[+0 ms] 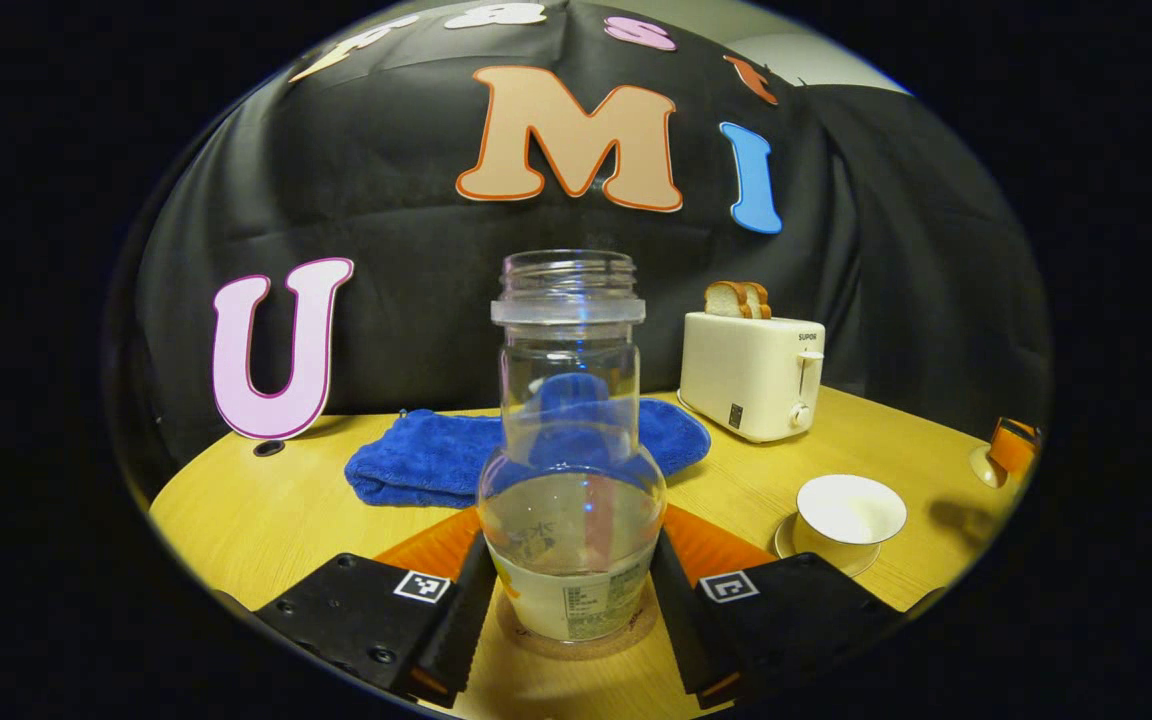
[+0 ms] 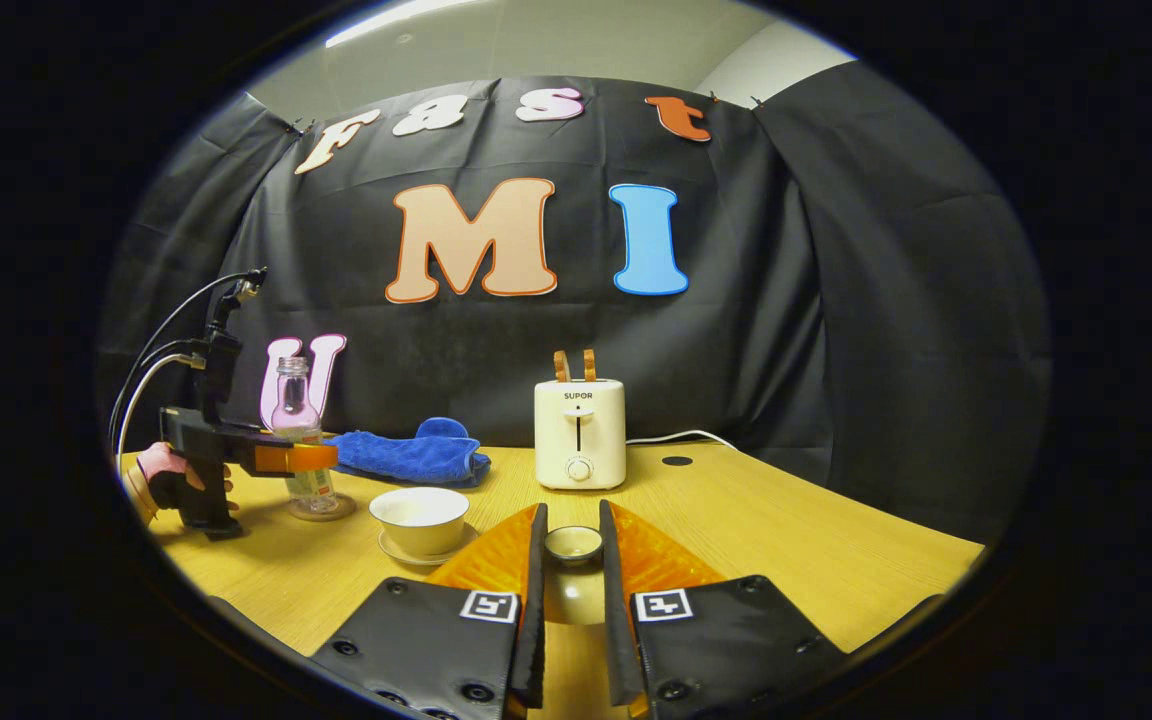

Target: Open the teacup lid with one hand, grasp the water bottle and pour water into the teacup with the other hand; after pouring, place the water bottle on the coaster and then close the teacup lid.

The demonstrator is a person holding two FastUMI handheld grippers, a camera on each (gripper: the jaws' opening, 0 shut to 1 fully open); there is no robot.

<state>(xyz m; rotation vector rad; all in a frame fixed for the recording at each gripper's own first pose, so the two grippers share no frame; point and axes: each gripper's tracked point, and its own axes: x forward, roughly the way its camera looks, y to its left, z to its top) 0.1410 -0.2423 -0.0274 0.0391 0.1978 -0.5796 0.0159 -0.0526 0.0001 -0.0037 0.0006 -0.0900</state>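
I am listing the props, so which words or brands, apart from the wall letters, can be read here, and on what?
"SUPOR": printed on the front of the toaster.
Label on the water bottle: the print is too small to read.

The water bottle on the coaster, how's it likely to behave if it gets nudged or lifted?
The water bottle looks tall and narrow-necked, so a push up high could tip it. The water sits low, which probably steadies it. It has no cap, so a tilt might spill. The smooth clear wall may be slippery.
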